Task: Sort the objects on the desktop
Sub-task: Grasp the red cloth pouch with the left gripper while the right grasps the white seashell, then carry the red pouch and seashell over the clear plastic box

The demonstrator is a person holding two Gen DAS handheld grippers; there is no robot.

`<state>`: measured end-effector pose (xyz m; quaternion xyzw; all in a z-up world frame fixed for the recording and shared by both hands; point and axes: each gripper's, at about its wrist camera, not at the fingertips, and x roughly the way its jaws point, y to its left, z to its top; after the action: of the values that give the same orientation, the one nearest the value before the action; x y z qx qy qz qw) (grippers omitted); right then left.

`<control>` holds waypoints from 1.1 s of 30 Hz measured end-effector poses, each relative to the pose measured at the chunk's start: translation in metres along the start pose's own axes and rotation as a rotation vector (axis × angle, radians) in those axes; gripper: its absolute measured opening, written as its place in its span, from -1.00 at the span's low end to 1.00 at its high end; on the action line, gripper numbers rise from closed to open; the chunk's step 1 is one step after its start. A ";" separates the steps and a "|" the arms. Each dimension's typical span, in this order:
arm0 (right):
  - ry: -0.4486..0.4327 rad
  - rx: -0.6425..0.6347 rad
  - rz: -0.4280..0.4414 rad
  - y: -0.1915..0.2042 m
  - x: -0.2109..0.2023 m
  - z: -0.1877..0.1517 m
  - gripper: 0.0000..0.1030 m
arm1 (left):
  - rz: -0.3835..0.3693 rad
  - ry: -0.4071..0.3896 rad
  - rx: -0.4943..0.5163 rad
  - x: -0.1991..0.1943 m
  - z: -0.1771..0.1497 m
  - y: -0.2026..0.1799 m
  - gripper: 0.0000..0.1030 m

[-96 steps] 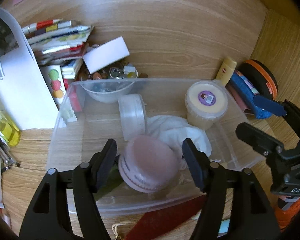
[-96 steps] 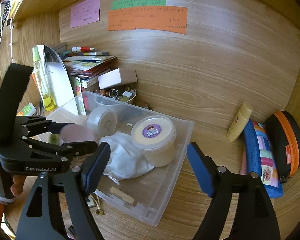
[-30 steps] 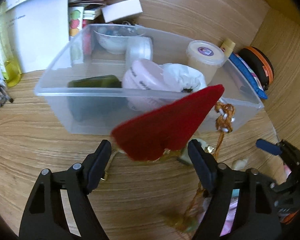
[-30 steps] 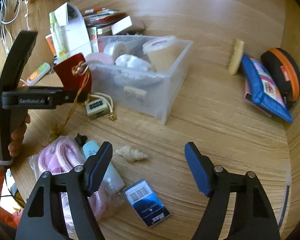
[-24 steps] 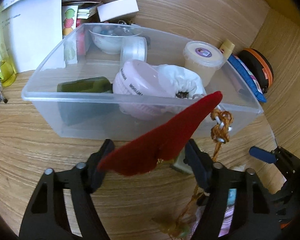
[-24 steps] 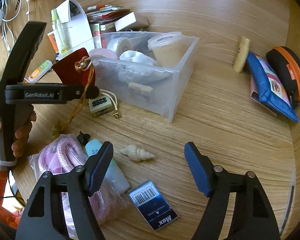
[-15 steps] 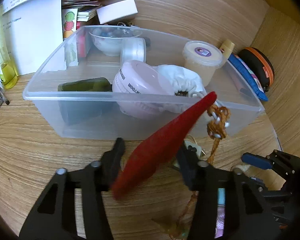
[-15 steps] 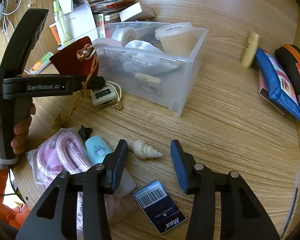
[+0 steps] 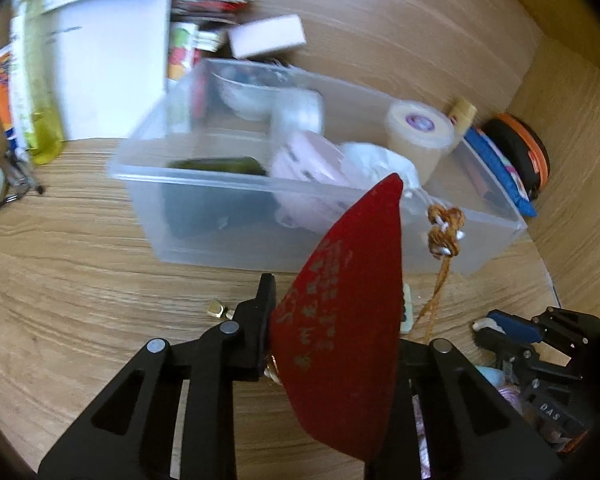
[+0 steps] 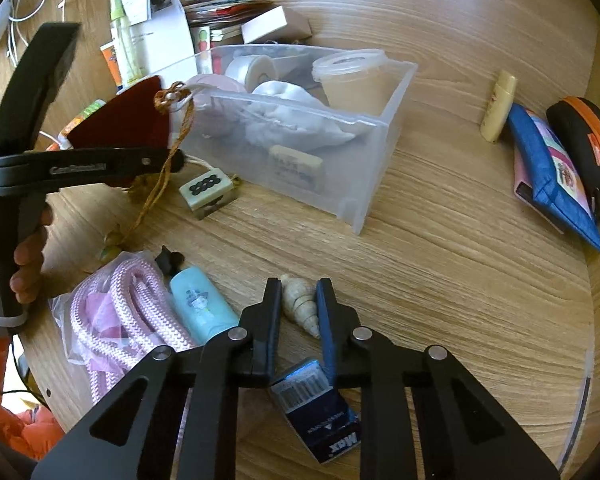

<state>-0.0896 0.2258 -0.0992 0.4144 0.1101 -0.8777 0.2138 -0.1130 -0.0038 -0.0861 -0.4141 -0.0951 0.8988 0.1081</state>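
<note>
My left gripper is shut on a red felt pouch with a brown knotted cord, held above the desk in front of the clear plastic bin. The pouch and left gripper also show in the right wrist view. My right gripper is shut on a cream spiral seashell that lies on the desk. The bin holds a lidded tub, white cloth, a tape roll and a pink case.
Near the shell lie a dark blue Max box, a light blue bottle, pink rope in a bag and a mahjong-tile charm. A blue pouch, orange-black case and yellow tube sit right. Books and papers stand behind the bin.
My left gripper closed on the red pouch and turned it edge-on. My right gripper moved down to the seashell and closed on it.
</note>
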 end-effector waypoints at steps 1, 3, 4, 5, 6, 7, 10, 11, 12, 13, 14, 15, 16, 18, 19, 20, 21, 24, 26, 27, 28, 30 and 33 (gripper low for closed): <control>-0.007 0.004 0.000 -0.002 -0.002 0.000 -0.69 | -0.001 -0.006 -0.010 -0.004 0.000 0.003 -0.57; -0.036 0.020 0.014 -0.004 -0.009 0.001 -0.69 | 0.005 -0.018 -0.019 -0.010 0.000 0.006 -0.57; -0.046 0.021 0.017 -0.005 -0.012 0.002 -0.69 | 0.006 -0.023 -0.023 -0.013 0.000 0.008 -0.57; -0.055 0.021 0.011 -0.005 -0.015 0.002 -0.69 | 0.006 -0.029 -0.027 -0.017 0.000 0.009 -0.57; -0.067 0.022 0.004 -0.005 -0.018 0.003 -0.69 | 0.006 -0.035 -0.030 -0.020 0.000 0.010 -0.57; -0.073 0.022 0.003 -0.005 -0.020 0.004 -0.69 | 0.005 -0.042 -0.032 -0.023 0.000 0.011 -0.57; -0.097 0.026 0.001 -0.007 -0.027 0.008 -0.69 | -0.003 -0.066 -0.033 -0.034 0.000 0.010 -0.57; -0.103 0.029 -0.002 -0.008 -0.028 0.011 -0.69 | -0.005 -0.075 -0.029 -0.039 0.001 0.010 -0.57; -0.109 0.032 -0.003 -0.008 -0.030 0.012 -0.69 | 0.000 -0.086 -0.025 -0.043 0.001 0.010 -0.57; -0.115 0.035 -0.002 -0.009 -0.033 0.012 -0.69 | 0.005 -0.103 -0.013 -0.048 0.002 0.008 -0.57; -0.118 0.036 -0.001 -0.011 -0.033 0.016 -0.69 | 0.013 -0.118 -0.010 -0.052 0.004 0.008 -0.57; -0.126 0.036 -0.004 -0.011 -0.035 0.017 -0.69 | 0.018 -0.127 -0.013 -0.054 0.005 0.008 -0.57; -0.132 0.036 -0.003 -0.012 -0.036 0.019 -0.69 | 0.014 -0.133 -0.018 -0.057 0.007 0.010 -0.57; -0.143 0.037 -0.003 -0.012 -0.039 0.023 -0.69 | 0.006 -0.148 -0.032 -0.064 0.010 0.014 -0.57; -0.152 0.039 -0.005 -0.014 -0.042 0.025 -0.69 | 0.005 -0.154 -0.035 -0.066 0.012 0.015 -0.57; -0.160 0.044 -0.004 -0.015 -0.044 0.026 -0.69 | 0.004 -0.162 -0.039 -0.069 0.014 0.015 -0.57; -0.167 0.049 -0.001 -0.016 -0.046 0.028 -0.69 | 0.001 -0.167 -0.042 -0.071 0.016 0.016 -0.57; -0.192 0.056 -0.001 -0.020 -0.049 0.037 -0.69 | 0.001 -0.183 -0.042 -0.076 0.023 0.015 -0.57; -0.207 0.062 0.004 -0.021 -0.049 0.044 -0.69 | -0.003 -0.192 -0.038 -0.079 0.026 0.015 -0.57; -0.217 0.063 0.011 -0.022 -0.050 0.048 -0.69 | -0.003 -0.199 -0.036 -0.081 0.029 0.014 -0.57; -0.226 0.064 0.016 -0.022 -0.051 0.052 -0.69 | -0.004 -0.206 -0.030 -0.083 0.031 0.013 -0.57; -0.244 0.063 0.026 -0.022 -0.054 0.059 -0.69 | 0.004 -0.220 -0.016 -0.085 0.035 0.012 -0.56; -0.268 0.063 0.031 -0.021 -0.057 0.070 -0.69 | 0.019 -0.231 -0.004 -0.087 0.043 0.012 -0.56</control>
<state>-0.1148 0.2345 -0.0107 0.3016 0.0467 -0.9249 0.2269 -0.0919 -0.0424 0.0008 -0.3089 -0.1046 0.9413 0.0872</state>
